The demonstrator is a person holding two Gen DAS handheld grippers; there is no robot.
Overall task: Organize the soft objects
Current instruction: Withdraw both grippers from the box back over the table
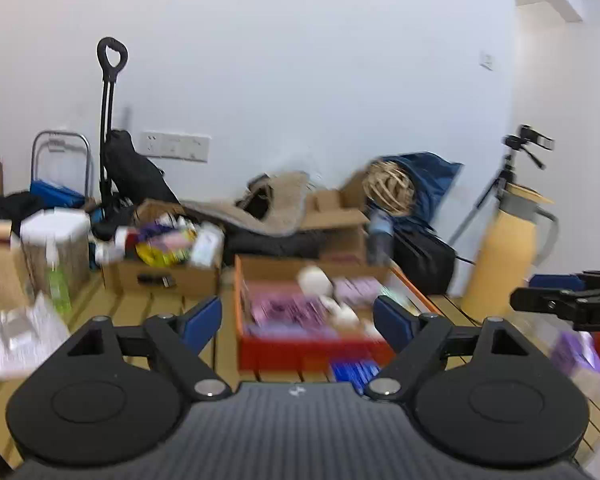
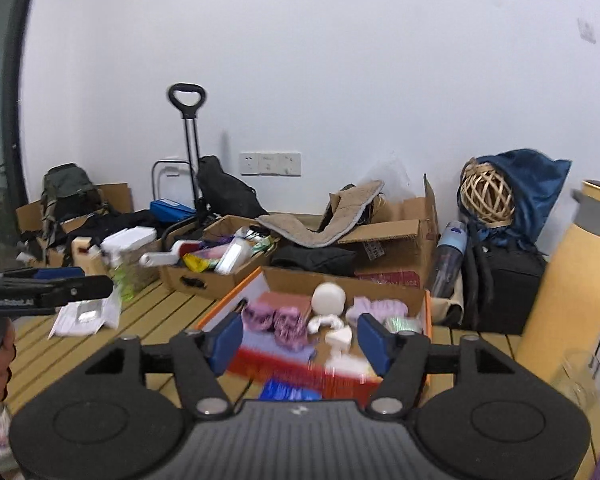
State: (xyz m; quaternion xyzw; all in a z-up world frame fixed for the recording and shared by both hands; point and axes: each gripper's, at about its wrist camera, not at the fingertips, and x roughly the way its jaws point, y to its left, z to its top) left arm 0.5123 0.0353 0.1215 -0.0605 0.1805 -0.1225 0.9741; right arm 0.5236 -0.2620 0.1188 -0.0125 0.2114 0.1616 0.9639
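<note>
Claw status: your left claw (image 1: 298, 314) and right claw (image 2: 300, 338) are both released and empty above the tabletop (image 2: 100, 344). Soft pink pieces (image 2: 278, 320) lie in the red box (image 2: 300, 376). Motion blur risks a misjudged reach, snagging the box wall.

Left gripper (image 1: 298, 316) and right gripper (image 2: 299, 338) held level side by side, jaws spread wide, gripping nothing.
</note>
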